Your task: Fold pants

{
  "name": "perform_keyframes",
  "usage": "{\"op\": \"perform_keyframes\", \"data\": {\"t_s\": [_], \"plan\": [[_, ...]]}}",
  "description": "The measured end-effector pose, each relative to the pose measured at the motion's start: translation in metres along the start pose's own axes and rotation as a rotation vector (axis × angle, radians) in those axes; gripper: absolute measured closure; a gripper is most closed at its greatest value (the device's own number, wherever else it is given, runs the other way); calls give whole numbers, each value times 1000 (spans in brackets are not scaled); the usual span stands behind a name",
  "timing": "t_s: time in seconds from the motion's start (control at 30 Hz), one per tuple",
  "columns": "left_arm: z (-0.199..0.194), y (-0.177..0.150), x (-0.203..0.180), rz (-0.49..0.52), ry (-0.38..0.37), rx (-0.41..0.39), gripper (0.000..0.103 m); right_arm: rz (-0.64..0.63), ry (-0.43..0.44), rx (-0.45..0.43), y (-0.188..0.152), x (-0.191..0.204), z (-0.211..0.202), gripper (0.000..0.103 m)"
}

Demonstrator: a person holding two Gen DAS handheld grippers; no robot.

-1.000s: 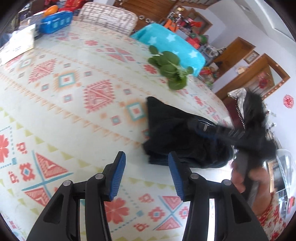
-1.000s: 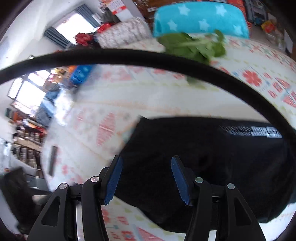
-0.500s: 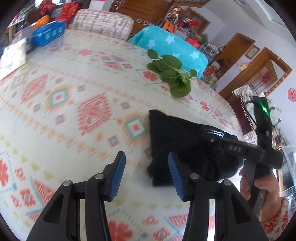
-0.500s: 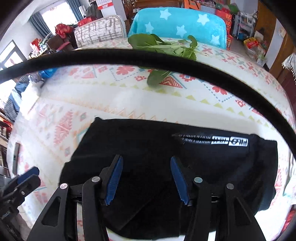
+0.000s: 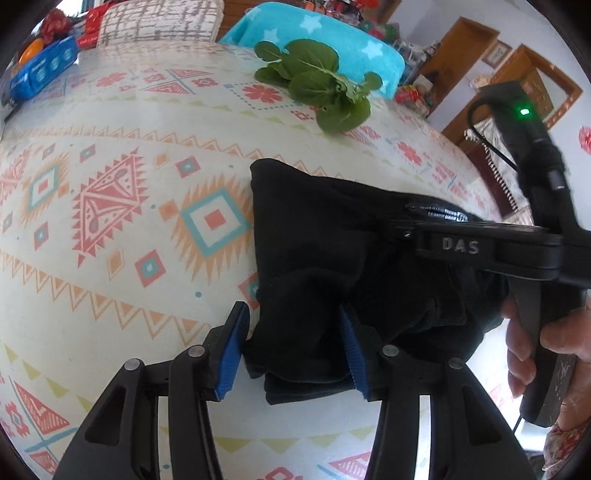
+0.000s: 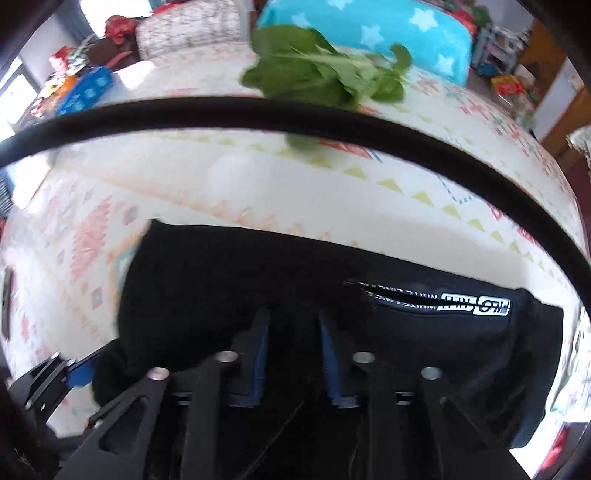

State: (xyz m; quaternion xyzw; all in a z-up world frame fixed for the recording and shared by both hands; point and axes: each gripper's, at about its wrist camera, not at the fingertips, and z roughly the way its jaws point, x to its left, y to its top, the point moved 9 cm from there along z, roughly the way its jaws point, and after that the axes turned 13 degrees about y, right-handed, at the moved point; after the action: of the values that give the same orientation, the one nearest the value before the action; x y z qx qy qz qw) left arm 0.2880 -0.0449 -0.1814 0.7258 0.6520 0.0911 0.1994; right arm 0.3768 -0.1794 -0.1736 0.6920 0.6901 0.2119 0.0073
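The black pants (image 5: 332,251) lie folded into a compact bundle on the patterned tablecloth (image 5: 110,221). My left gripper (image 5: 291,347) is open, its blue pads straddling the bundle's near left corner. My right gripper (image 6: 291,354) sits low over the middle of the pants (image 6: 295,273), its jaws narrowed with black fabric between the pads; whether it pinches the cloth is unclear. The right gripper's body (image 5: 480,251) reaches across the pants from the right in the left wrist view. A white logo strip (image 6: 476,304) marks the pants' right part.
A bunch of green leafy vegetables (image 5: 321,85) lies on the table beyond the pants. A turquoise star-patterned chair back (image 5: 314,33) and a checked cushion (image 5: 159,22) stand behind. A blue box (image 5: 40,70) sits far left. A black cable (image 6: 295,118) arcs across the right wrist view.
My left gripper has moved forward until its pads flank the bundle's near corner. My right gripper has dropped onto the pants and its jaws have narrowed.
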Motion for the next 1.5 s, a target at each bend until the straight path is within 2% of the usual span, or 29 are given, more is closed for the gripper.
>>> {"op": "perform_keyframes", "data": {"t_s": [0.03,0.13,0.2,0.3,0.37,0.47,0.6,0.63,0.7,0.8,0.87,1.03,1.2,1.27,1.37,1.43,1.5], "plan": [[-1,0,0,10,-3,4,54,12,-9,-6,-1,-3,-2,52],[-14,3,9,21,-20,12,54,108,81,-86,-7,-11,-27,50],[-26,6,16,9,-34,1,54,154,72,-187,-13,-21,-57,50],[-37,11,27,-11,-30,-18,54,177,79,-264,-26,-20,-92,50],[-37,17,34,-37,-21,-25,54,160,67,-265,-32,-11,-99,50],[-28,22,41,-57,-2,-4,54,129,-19,-224,-41,-4,-85,50],[-25,22,41,-43,-1,5,54,77,-141,-79,-70,-11,-26,50],[-25,21,41,-36,1,5,54,59,-160,-118,-69,-11,-25,36],[-24,21,42,-29,-4,10,54,51,-236,-130,-66,-18,-28,26],[-23,25,40,-23,-13,5,54,116,-152,-107,-64,-26,-37,26],[-24,27,35,-10,-20,-1,54,177,-98,-171,-61,-35,-58,26],[-27,25,11,68,-38,-9,54,262,-135,-273,-73,-65,-112,26],[-47,31,-17,116,-93,-21,54,477,-129,-381,-128,-128,-159,26],[-56,40,-36,145,-111,-40,54,577,-101,-399,-158,-154,-165,26],[-65,56,-71,192,-117,-47,48,672,-14,-435,-178,-172,-160,26],[-71,66,-103,238,-132,-43,47,694,33,-456,-183,-180,-157,26],[-76,76,-136,296,-114,-70,46,683,58,-453,-180,-184,-152,25]]}}
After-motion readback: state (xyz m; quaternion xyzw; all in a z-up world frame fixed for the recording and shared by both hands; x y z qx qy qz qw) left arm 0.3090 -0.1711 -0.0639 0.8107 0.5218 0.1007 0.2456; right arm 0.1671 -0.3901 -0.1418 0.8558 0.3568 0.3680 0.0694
